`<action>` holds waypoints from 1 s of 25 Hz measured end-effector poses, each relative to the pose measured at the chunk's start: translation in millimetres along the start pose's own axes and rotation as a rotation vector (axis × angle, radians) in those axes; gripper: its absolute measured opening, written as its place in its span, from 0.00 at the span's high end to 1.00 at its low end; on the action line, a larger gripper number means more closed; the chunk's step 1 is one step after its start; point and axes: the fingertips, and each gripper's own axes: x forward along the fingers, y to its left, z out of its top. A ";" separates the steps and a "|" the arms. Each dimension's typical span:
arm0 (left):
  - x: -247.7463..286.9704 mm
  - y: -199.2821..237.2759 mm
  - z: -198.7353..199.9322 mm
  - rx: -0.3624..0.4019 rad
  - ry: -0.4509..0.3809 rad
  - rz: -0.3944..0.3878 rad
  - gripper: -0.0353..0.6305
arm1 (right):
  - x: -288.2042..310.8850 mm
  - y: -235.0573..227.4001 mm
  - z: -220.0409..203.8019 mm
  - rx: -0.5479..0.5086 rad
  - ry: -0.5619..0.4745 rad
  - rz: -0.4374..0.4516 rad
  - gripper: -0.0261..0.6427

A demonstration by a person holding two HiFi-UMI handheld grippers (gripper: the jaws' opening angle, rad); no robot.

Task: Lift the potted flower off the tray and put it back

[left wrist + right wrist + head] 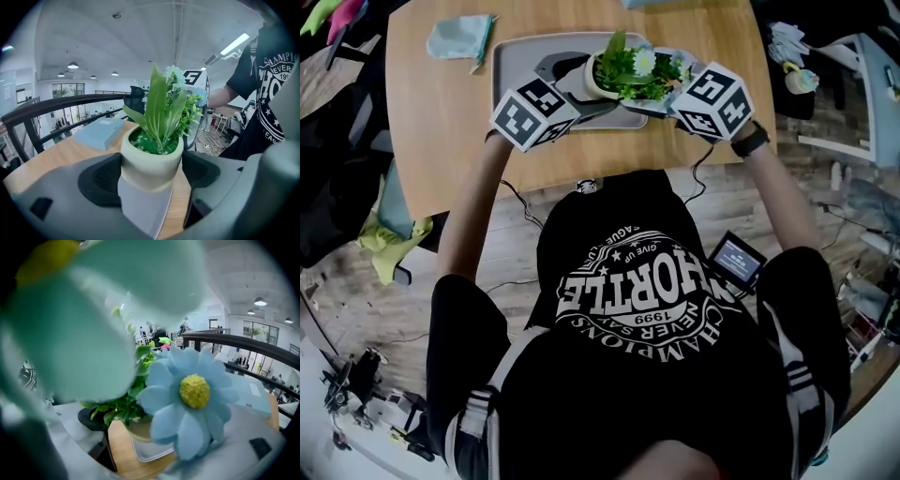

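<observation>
The potted flower (pixel 623 73), with a cream pot (pixel 151 161), green leaves and pale blue daisies (pixel 194 394), is over the near right part of the grey tray (pixel 511 66). My left gripper (pixel 581 86) is shut on the pot, with a black pad pressed to each side in the left gripper view. Whether the pot's base rests on the tray (pixel 140 211) I cannot tell. My right gripper (pixel 664 96) reaches in from the right, jaws wide on either side of the pot (pixel 136 430). Wood shows between its left pad and the pot. Blossoms hide most of its right jaw.
The tray lies on a wooden table (pixel 431 122), whose near edge is just behind my grippers. A light blue cloth (pixel 459 37) lies at the back left. A pale blue box (pixel 98 132) lies beyond the tray. Cables and a small screen (pixel 736 258) are on the floor.
</observation>
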 end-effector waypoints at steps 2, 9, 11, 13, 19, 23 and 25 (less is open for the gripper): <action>2.6 3.1 0.6 -0.003 0.003 -0.003 0.32 | 0.5 -4.0 -0.4 0.003 -0.003 -0.001 0.29; 7.6 16.3 -7.8 -0.001 0.028 0.006 0.32 | 13.6 -14.4 -3.7 0.016 -0.022 0.017 0.29; 10.1 18.8 -9.2 -0.001 0.037 0.009 0.32 | 16.5 -17.9 -5.7 0.015 -0.021 0.025 0.29; 13.2 21.4 -10.6 -0.001 0.045 0.006 0.32 | 19.0 -22.1 -8.2 0.017 -0.021 0.030 0.29; 16.8 36.0 -18.3 0.009 0.052 0.009 0.32 | 34.8 -34.1 -9.3 0.013 -0.017 0.031 0.29; 20.7 44.4 -19.2 -0.005 0.039 0.010 0.32 | 38.3 -42.4 -8.7 0.009 -0.013 0.033 0.29; 22.6 49.2 -18.9 -0.009 0.034 0.013 0.32 | 39.9 -47.3 -7.4 0.002 -0.012 0.031 0.29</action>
